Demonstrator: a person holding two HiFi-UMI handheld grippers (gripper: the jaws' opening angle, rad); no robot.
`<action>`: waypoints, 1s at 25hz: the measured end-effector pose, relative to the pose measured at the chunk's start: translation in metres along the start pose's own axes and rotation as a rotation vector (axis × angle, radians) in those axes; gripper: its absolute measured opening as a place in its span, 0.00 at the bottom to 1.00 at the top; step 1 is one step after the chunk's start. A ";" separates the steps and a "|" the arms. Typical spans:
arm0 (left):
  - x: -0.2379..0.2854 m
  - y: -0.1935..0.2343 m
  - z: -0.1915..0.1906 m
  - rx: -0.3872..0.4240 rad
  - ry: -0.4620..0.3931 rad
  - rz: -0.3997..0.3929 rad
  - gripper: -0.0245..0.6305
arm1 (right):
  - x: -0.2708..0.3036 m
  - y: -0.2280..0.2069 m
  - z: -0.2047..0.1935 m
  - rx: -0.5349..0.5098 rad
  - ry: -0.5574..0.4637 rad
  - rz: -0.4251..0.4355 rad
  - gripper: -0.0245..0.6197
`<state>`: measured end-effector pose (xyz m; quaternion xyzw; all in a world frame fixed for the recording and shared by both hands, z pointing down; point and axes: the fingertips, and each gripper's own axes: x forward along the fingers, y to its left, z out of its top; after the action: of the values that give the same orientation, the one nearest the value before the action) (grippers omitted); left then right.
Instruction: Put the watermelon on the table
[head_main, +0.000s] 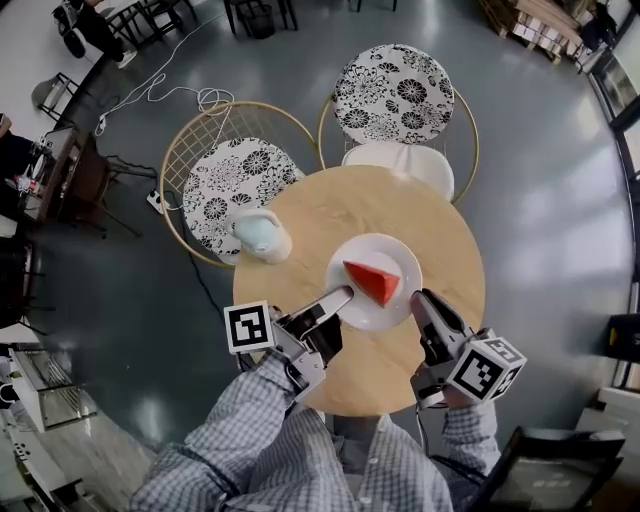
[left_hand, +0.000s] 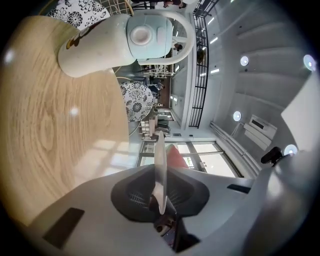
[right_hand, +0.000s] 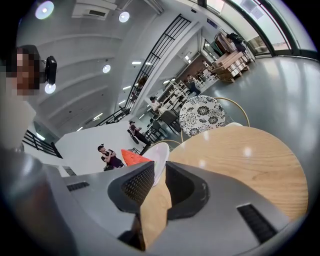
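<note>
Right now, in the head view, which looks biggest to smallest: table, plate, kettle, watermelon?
1. Round table
2. White plate
3. Pale kettle and watermelon slice look about alike; the kettle stands taller, nearer the camera, so I won't rank them.

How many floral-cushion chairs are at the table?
2. The first chair stands at the table's far-left edge, the second chair at its far side. None appears hidden.

Watermelon (left_hand: 176, 156) mostly behind plate (left_hand: 160, 165)
</note>
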<state>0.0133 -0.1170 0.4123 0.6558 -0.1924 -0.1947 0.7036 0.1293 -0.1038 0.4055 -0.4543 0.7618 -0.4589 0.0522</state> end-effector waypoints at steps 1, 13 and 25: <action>0.007 0.000 0.003 -0.001 -0.003 -0.001 0.10 | 0.003 -0.004 0.007 0.006 0.002 0.000 0.16; 0.061 0.019 0.048 -0.005 -0.065 0.004 0.10 | 0.051 -0.046 0.056 -0.028 0.028 -0.031 0.16; 0.099 0.030 0.080 0.006 -0.099 0.017 0.10 | 0.083 -0.076 0.085 -0.040 0.047 -0.060 0.16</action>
<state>0.0564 -0.2351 0.4493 0.6459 -0.2331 -0.2203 0.6928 0.1726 -0.2333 0.4412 -0.4669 0.7579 -0.4555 0.0114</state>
